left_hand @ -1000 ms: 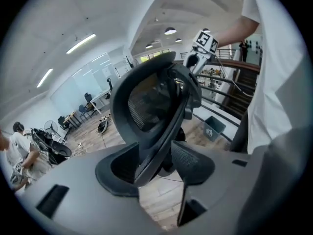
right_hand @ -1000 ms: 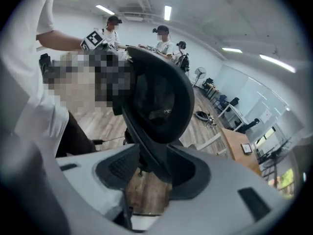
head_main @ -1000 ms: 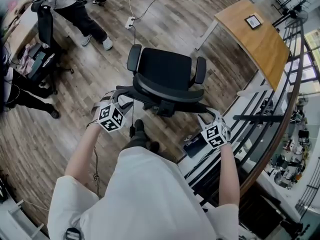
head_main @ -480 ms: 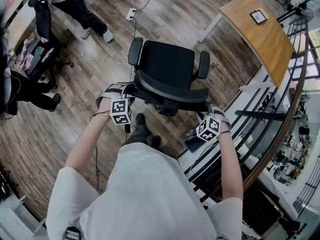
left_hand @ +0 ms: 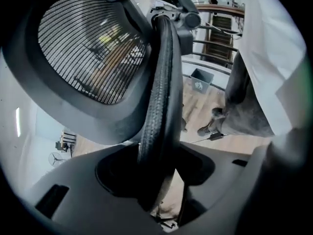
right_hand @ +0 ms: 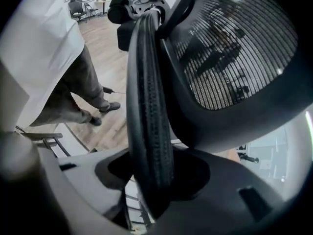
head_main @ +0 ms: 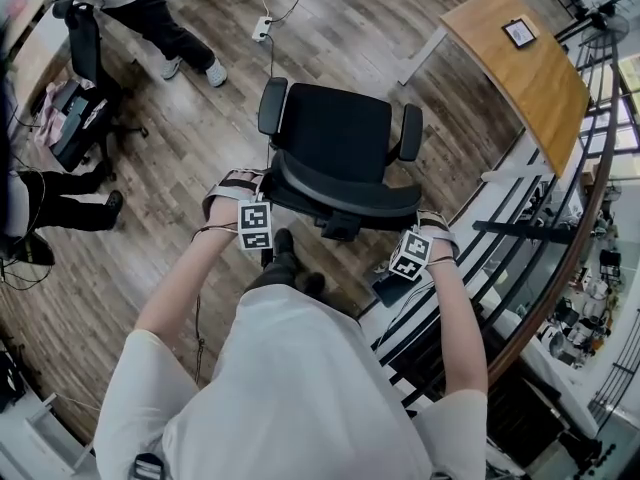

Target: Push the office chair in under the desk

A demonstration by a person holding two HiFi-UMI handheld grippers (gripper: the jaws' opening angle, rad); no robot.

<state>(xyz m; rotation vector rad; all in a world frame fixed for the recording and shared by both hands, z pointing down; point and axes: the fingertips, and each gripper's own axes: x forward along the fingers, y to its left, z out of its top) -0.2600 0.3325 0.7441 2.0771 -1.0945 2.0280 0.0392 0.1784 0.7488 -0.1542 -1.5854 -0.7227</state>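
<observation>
Floor: wood planks [head_main: 180,158] fill the head view, bare to the left of the chair and above it.
Upper left edge: a second chair [head_main: 85,38] and a standing person [head_main: 150,8]; another person's legs [head_main: 60,183] reach in from the left edge.
Top: a power strip [head_main: 262,28] with its cable lies on the floor above the chair.
Left gripper [head_main: 265,188]: clenched on the left end of the backrest rim [head_main: 345,190]; its jaws have just been closing, with the rim between them.
Office chair [head_main: 335,133]: centre of frame, seat toward the top, 2 armrests out to the sides, well apart from the desk.
Right gripper [head_main: 415,223]: grasping the rim's right end, the ribbed edge wedged between its jaws.
Open room: a bare strip of floor runs from the seat's upper right to the desk's leg [head_main: 420,43].
Desk [head_main: 520,68]: upper right, wooden top set slantwise, a small framed thing [head_main: 519,32] on it.
Right edge: a dark railing [head_main: 540,238] curves down close beside the right gripper.
</observation>
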